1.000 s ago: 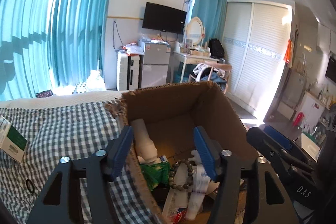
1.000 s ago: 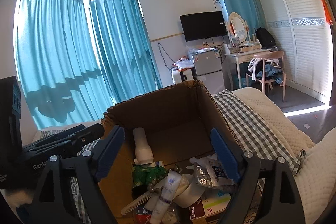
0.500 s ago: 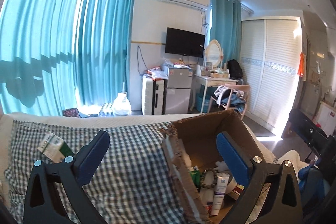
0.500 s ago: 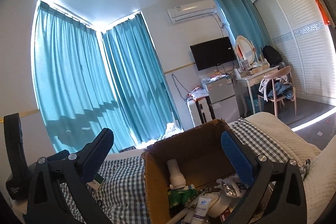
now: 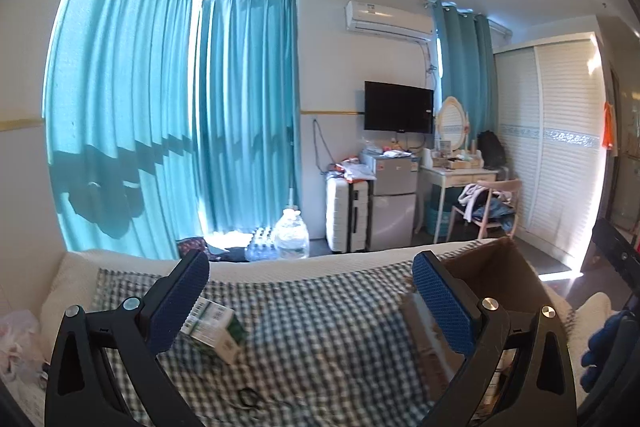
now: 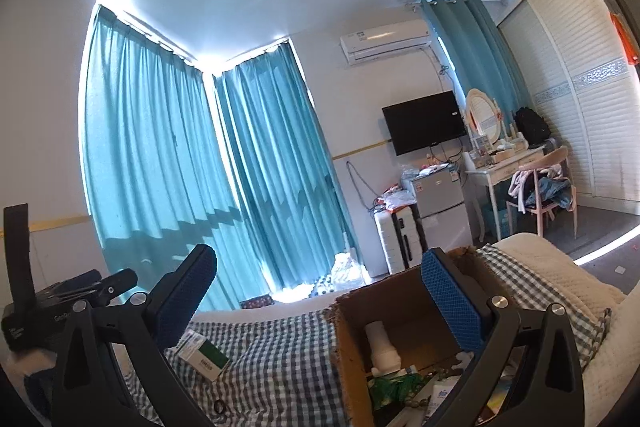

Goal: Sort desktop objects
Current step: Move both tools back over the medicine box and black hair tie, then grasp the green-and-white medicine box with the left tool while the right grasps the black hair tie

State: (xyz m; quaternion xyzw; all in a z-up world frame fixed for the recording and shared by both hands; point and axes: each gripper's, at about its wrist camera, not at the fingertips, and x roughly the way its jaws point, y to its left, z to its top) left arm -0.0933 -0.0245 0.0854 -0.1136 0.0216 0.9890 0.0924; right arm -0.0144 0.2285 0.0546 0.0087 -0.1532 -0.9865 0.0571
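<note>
A green and white carton (image 5: 214,329) lies on the checked cloth (image 5: 312,331), just behind my left gripper's left finger; it also shows in the right wrist view (image 6: 202,351). A small dark ring (image 5: 248,397) lies on the cloth near the front. A brown cardboard box (image 6: 404,301) stands to the right, holding a white bottle (image 6: 382,345), a green packet (image 6: 394,387) and other items. My left gripper (image 5: 310,301) is open and empty above the cloth. My right gripper (image 6: 320,301) is open and empty above the box's left edge.
The cloth covers a white padded bed (image 6: 560,269). Teal curtains (image 5: 240,115) hang behind. A water jug (image 5: 291,235), suitcase (image 5: 346,215), small fridge (image 5: 394,203), desk and chair (image 5: 486,203) stand on the floor beyond. The left gripper's body (image 6: 60,295) sits at the right wrist view's left.
Both grippers have lifted and drawn back from the box. The left one has swung left, opened wider, and now faces the carton on the cloth instead of the box's inside.
</note>
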